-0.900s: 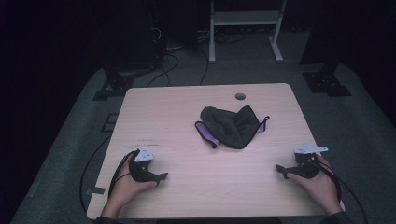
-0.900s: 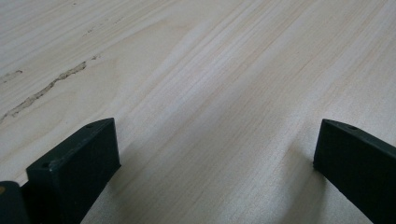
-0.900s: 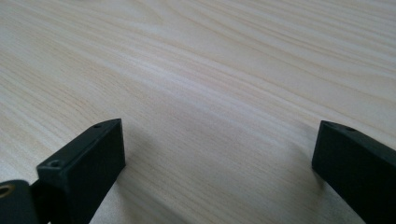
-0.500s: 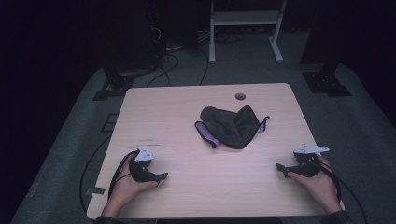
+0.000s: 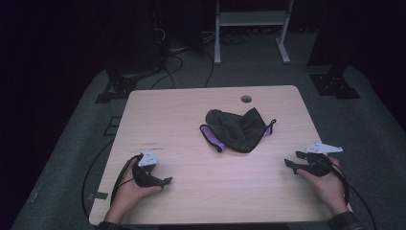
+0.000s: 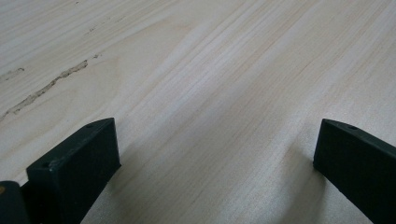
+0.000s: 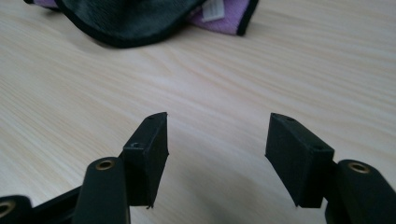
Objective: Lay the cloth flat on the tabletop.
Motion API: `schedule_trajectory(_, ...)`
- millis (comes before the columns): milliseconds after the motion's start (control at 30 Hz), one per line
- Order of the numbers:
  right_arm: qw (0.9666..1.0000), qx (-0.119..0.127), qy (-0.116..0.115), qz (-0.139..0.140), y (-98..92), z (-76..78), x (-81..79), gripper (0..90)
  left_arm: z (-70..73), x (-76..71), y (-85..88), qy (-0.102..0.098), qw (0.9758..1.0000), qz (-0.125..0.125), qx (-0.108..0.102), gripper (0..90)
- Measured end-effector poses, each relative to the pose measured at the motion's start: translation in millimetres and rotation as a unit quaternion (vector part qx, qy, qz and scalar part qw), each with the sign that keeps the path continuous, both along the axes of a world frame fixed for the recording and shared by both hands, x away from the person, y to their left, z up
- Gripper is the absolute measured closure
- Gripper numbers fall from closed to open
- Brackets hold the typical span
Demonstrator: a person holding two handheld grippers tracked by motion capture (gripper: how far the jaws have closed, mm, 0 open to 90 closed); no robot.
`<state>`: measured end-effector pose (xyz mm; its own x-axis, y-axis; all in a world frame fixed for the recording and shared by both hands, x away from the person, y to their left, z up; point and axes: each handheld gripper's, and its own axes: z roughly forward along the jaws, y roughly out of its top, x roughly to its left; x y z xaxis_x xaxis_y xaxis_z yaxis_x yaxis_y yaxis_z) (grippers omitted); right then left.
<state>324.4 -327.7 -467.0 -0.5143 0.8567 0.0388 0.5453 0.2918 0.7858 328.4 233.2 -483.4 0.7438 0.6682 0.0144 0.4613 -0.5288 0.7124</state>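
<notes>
Dark cloth (image 5: 238, 130) with a purple lining lay crumpled near the middle of the bench (image 5: 182, 110), a little toward the far edge and just this side of the cable hole (image 5: 246, 99). Left gripper (image 5: 165, 181) rested low at the near left, well apart from the cloth; its jaws stood wide over bare wood in the left gripper view, nothing between them. Right gripper (image 5: 292, 160) sat at the near right, jaws part open and empty, aimed toward the cloth; the right gripper view showed the black hem (image 7: 116, 28) and the purple edge with its white tag (image 7: 215, 9) ahead of the jaws. Judgement: the step in hand was the first reach for the cloth, not yet begun. To do it well, each gripper should take a separate free hem rather than the bunched middle, approaching low and nearly level so one jaw slides under the edge. The purple-edged corner nearest the right gripper looked the easier bite. Pinch a single layer if possible; grabbing folded layers would likely drag the heap instead of opening it.
</notes>
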Motion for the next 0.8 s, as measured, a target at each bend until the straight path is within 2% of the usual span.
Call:
schedule_trajectory(133, 0.9997, 0.014, -0.006, 0.017, 10.7, 5.6, 6.7, 38.3, 0.0, -2.1, 1.3, 0.0, 1.0, 0.004, 0.001, 0.0)
schedule_trajectory(367, 0.9983, 0.022, -0.019, 0.051, 35.5, 17.4, 20.8, 38.4, -0.1, -2.9, 1.5, 0.0, 1.0, 0.006, 0.0, 0.0)
schedule_trajectory(400, 0.9975, 0.028, -0.021, 0.062, 45.1, 21.3, 25.5, 38.3, 0.0, -2.9, 1.7, 0.001, 1.0, 0.006, 0.0, 0.0)
schedule_trajectory(467, 0.9969, 0.033, -0.025, 0.067, 49.4, 22.9, 28.2, 38.3, 0.0, -3.0, 1.7, 0.001, 1.0, 0.006, 0.0, 0.0)
schedule_trajectory(500, 0.9962, 0.034, -0.026, 0.076, 58.5, 26.0, 33.7, 38.2, 0.0, -2.9, 1.7, 0.001, 1.0, 0.005, 0.0, 0.0)
schedule_trajectory(700, 0.994, 0.04, -0.026, 0.099, 81.9, 30.0, 50.9, 38.1, -0.3, -2.9, 1.7, -0.001, 1.0, 0.006, -0.001, 0.0)
schedule_trajectory(800, 0.9932, 0.049, -0.027, 0.102, 87.7, 29.8, 55.5, 38.1, -0.3, -2.9, 1.7, 0.0, 1.0, 0.006, -0.001, 0.0)
